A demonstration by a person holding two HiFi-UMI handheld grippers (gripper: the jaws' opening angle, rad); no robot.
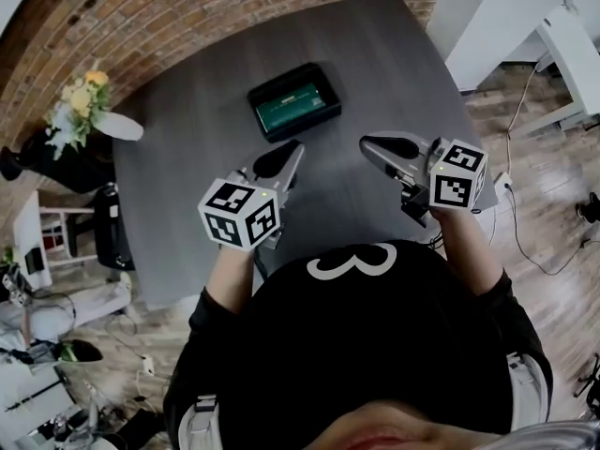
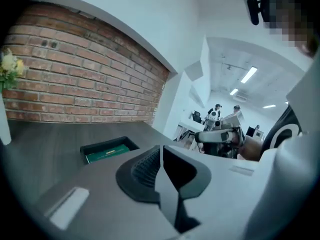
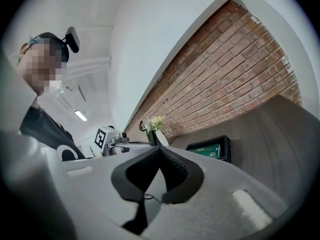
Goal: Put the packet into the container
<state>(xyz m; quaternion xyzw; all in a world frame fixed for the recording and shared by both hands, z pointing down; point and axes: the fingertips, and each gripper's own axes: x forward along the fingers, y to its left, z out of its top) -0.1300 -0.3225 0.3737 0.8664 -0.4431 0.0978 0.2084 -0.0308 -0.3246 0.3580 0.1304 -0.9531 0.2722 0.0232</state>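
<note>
A green packet [image 1: 298, 104] lies flat inside the black container [image 1: 279, 79] at the far middle of the dark grey table. Both grippers hover over the near part of the table, short of the container. My left gripper [image 1: 297, 147] is shut with nothing between its jaws. My right gripper [image 1: 367, 143] is likewise shut and empty. In the left gripper view the closed jaws [image 2: 161, 150] point past the container [image 2: 100, 146], with the packet [image 2: 111, 154] in it. The right gripper view shows its shut jaws [image 3: 159, 152], and the container [image 3: 226, 146] with the packet [image 3: 206, 150] to the right.
A white vase of flowers [image 1: 112, 125] stands at the table's far left corner, before a brick wall [image 1: 187, 12]. The table's right edge [image 1: 459, 101] drops to a wooden floor with cables. White furniture [image 1: 525, 26] stands at the right.
</note>
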